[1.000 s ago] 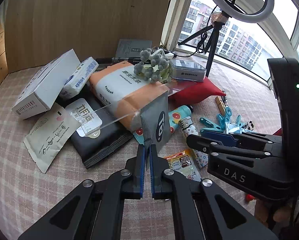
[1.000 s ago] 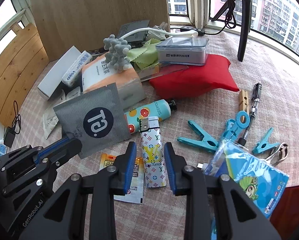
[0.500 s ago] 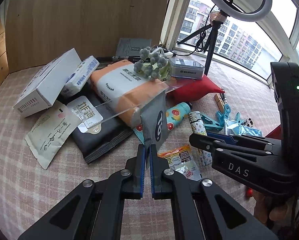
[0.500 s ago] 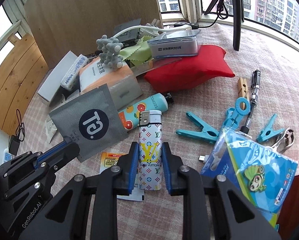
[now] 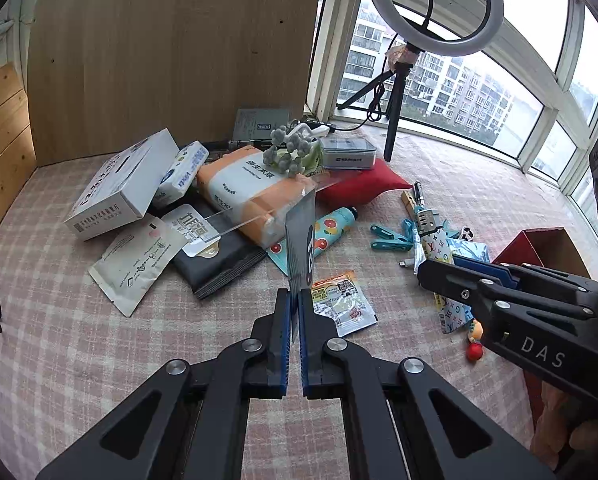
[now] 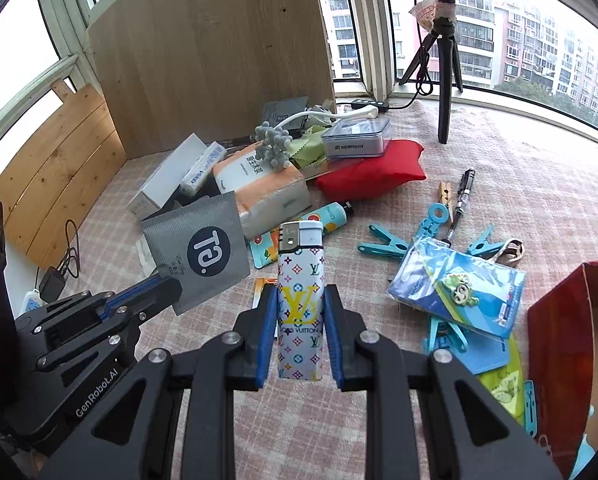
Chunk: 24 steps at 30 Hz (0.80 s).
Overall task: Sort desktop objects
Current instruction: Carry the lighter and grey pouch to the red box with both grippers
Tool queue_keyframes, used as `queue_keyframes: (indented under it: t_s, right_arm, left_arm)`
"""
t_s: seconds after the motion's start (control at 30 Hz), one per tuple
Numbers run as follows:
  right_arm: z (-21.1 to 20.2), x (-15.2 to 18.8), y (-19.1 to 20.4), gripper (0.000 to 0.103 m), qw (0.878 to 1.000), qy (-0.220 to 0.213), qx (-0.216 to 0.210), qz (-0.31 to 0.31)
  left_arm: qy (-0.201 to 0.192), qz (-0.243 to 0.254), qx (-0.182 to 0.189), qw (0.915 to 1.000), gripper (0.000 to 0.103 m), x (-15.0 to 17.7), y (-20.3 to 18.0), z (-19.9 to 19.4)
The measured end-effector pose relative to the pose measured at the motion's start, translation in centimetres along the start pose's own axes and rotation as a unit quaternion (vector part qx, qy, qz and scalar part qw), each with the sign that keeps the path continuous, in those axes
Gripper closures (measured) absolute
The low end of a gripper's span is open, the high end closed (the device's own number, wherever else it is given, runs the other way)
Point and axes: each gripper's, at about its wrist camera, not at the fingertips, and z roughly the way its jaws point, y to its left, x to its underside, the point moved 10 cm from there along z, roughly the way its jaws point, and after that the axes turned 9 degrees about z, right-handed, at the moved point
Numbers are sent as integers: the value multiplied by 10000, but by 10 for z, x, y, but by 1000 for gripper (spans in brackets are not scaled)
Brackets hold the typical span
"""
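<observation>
My left gripper (image 5: pixel 293 300) is shut on a grey sachet (image 5: pixel 300 246) with a round dark logo and holds it upright, edge-on, above the checked cloth; it also shows in the right wrist view (image 6: pixel 201 248), with the left gripper (image 6: pixel 161 286) at its lower corner. My right gripper (image 6: pixel 301 308) is shut on a white patterned lighter (image 6: pixel 301 300) and holds it clear of the cloth, metal cap forward. In the left wrist view the lighter (image 5: pixel 435 240) sticks out of the right gripper (image 5: pixel 451 268) at the right.
A pile sits at the back: white box (image 5: pixel 121 190), orange tissue pack (image 5: pixel 243 190), red pouch (image 6: pixel 373 170), grey tin (image 6: pixel 357 142). Blue clips (image 6: pixel 383 240), a blue packet (image 6: pixel 457 284) and a small snack sachet (image 5: pixel 341 298) lie nearby. An open red box (image 6: pixel 559 340) stands at the right. A tripod (image 6: pixel 445 68) stands behind.
My right gripper has closed on the lighter and lifted it off the cloth. My left gripper has risen with the grey sachet still in it.
</observation>
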Motion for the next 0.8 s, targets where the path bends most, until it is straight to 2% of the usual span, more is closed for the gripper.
queue_keyframes:
  t_s: [0.3, 0.57, 0.8]
  right_arm:
    - [-71, 9, -4, 81, 9985, -509, 184, -117]
    - [-137, 23, -40, 81, 9954, -866, 398, 104]
    - [-199, 36, -83, 81, 9893, -1231, 698, 366]
  left_arm:
    - [-362, 346, 230, 9985, 100, 0, -49, -58]
    - [-748, 771, 511, 9929, 100, -12, -111, -106]
    - [-889, 1143, 918, 9852, 100, -16, -175, -127]
